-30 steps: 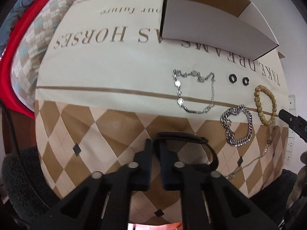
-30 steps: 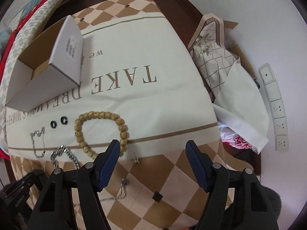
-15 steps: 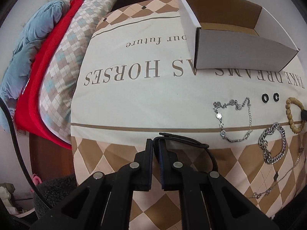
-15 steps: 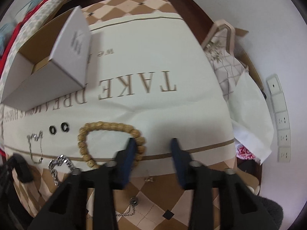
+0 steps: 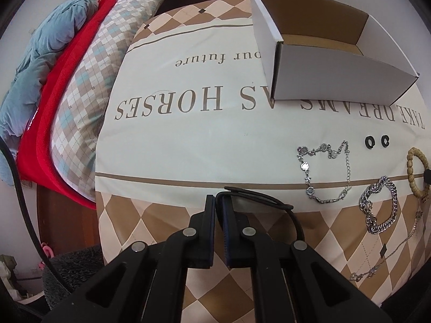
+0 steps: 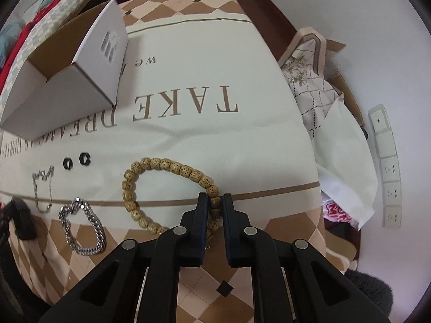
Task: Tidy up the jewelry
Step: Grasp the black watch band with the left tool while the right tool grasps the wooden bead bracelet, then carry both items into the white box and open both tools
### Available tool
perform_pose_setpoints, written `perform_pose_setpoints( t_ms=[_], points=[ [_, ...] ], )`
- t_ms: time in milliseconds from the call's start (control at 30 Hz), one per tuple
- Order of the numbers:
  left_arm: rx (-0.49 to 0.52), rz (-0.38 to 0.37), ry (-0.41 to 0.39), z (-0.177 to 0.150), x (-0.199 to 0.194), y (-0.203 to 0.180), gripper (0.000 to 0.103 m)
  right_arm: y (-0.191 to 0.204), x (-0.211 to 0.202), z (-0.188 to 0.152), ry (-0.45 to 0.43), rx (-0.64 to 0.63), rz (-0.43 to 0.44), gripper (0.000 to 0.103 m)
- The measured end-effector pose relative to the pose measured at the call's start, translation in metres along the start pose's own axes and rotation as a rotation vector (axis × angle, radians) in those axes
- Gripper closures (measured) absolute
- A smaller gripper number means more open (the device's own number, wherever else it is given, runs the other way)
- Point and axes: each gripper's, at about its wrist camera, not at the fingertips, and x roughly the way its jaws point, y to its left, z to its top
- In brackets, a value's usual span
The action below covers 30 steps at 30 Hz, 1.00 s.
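Observation:
My left gripper (image 5: 218,202) is shut on a black cord (image 5: 269,203) that loops off to its right over the checked cloth. The jaws of my right gripper (image 6: 215,202) are closing tight, and its pads press on the near side of a wooden bead bracelet (image 6: 167,164) that lies on the cloth. An open white cardboard box (image 5: 336,80) stands at the back. Between the two grippers lie a thick silver chain bracelet (image 5: 379,210), a thin charm chain (image 5: 323,172), two black rings (image 5: 369,142) and a fine necklace (image 5: 390,253).
Printed cloth (image 5: 188,148) covers the table. A red blanket (image 5: 48,134), blue bedding (image 5: 54,53) and a checked pillow lie past its left edge. To the right are a folded quilted cloth (image 6: 309,80), white paper (image 6: 344,161) and wall sockets (image 6: 388,167).
My right gripper's jaws went from wide open to closed on the bead bracelet. The left gripper tilted up so more of the box shows, and it kept hold of the black cord.

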Motion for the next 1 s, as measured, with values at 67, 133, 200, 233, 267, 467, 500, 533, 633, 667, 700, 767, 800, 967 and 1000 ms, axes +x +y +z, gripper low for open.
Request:
perform_pose_setpoints(
  t_ms=[67,133,200,233,267,467,500,533,633,667,700,767,800,967,1000],
  points=[
    [-0.004,-0.008,-0.006,0.001,-0.004,0.000,0.101,-0.002,-0.001,0.000,-0.001,0.023,0.022,0.093],
    [-0.007,-0.022,-0.016,0.003,-0.010,0.000,0.102,-0.007,-0.001,0.002,0.007,0.055,0.076,0.094],
    [-0.007,-0.030,-0.032,0.005,-0.018,0.000,0.102,-0.010,-0.008,0.001,-0.005,0.087,0.116,0.094],
    [-0.007,-0.033,-0.041,0.006,-0.024,-0.001,0.102,-0.009,-0.015,0.001,-0.027,0.091,0.126,0.094],
    [-0.007,-0.038,-0.051,0.007,-0.030,0.000,0.102,-0.007,-0.024,0.002,-0.049,0.097,0.143,0.094],
    [-0.005,-0.046,-0.155,0.025,-0.076,0.002,0.102,0.019,-0.084,0.016,-0.187,0.057,0.216,0.094],
    [-0.011,-0.049,-0.182,0.031,-0.087,0.003,0.102,0.024,-0.092,0.019,-0.202,0.047,0.224,0.094],
    [-0.014,-0.050,-0.197,0.034,-0.093,0.004,0.102,0.029,-0.100,0.022,-0.221,0.037,0.232,0.094],
    [-0.017,-0.049,-0.256,0.049,-0.116,0.007,0.102,0.043,-0.131,0.035,-0.286,0.007,0.264,0.094],
    [-0.017,-0.049,-0.272,0.054,-0.123,0.006,0.102,0.048,-0.139,0.041,-0.303,0.000,0.272,0.094],
    [-0.015,-0.051,-0.287,0.060,-0.129,0.005,0.102,0.051,-0.147,0.044,-0.318,-0.006,0.279,0.094],
    [-0.015,-0.057,-0.317,0.072,-0.139,0.004,0.102,0.058,-0.161,0.057,-0.349,-0.023,0.290,0.094],
    [-0.014,-0.060,-0.328,0.078,-0.143,0.003,0.102,0.061,-0.167,0.061,-0.359,-0.027,0.296,0.094],
    [-0.007,-0.072,-0.372,0.104,-0.154,-0.003,0.102,0.075,-0.186,0.092,-0.393,-0.052,0.328,0.094],
    [-0.002,-0.072,-0.378,0.110,-0.155,-0.004,0.102,0.077,-0.187,0.098,-0.393,-0.054,0.333,0.094]
  ],
)
